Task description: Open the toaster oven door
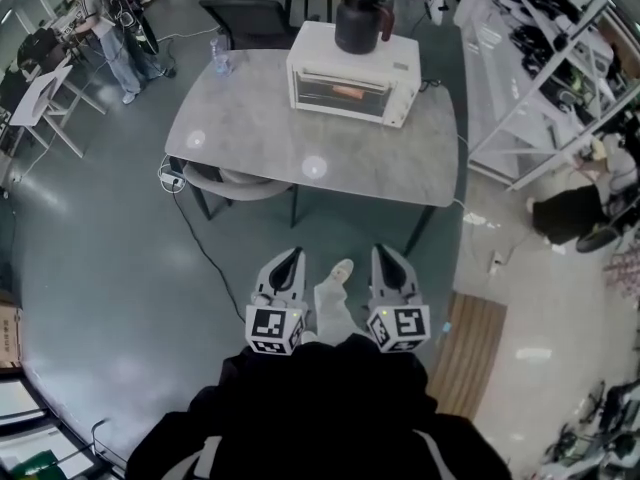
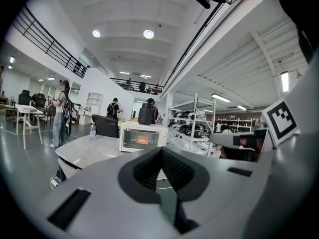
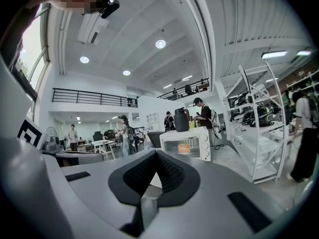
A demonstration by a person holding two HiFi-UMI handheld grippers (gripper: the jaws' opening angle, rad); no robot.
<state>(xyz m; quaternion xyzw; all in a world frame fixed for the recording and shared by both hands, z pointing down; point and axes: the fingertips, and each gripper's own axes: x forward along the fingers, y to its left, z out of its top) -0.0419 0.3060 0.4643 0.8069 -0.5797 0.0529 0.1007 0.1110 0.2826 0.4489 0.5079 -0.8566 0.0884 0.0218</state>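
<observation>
Two grippers: the left gripper (image 1: 292, 255) and the right gripper (image 1: 386, 253). Ahead of them stands one table (image 1: 250, 133). On it is one toaster oven (image 1: 352, 86), with one orange item (image 1: 345, 92) inside and one dark jug (image 1: 360, 20) on top. One water bottle (image 1: 221, 56) stands further left. Beyond is one black chair (image 1: 245, 18).

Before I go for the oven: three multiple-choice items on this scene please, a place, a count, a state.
1. Where does the black lidded jug stand? A. floor B. on the white boxy toaster oven C. chair
2. How many clear plastic bottles stand on the grey stone-look table? A. one B. three C. none
3. The oven's glass door is: A. hanging open B. removed C. shut
1 B: it sits on the oven's roof. 2 A: a single bottle, far left corner. 3 C: door flush with the front.
</observation>
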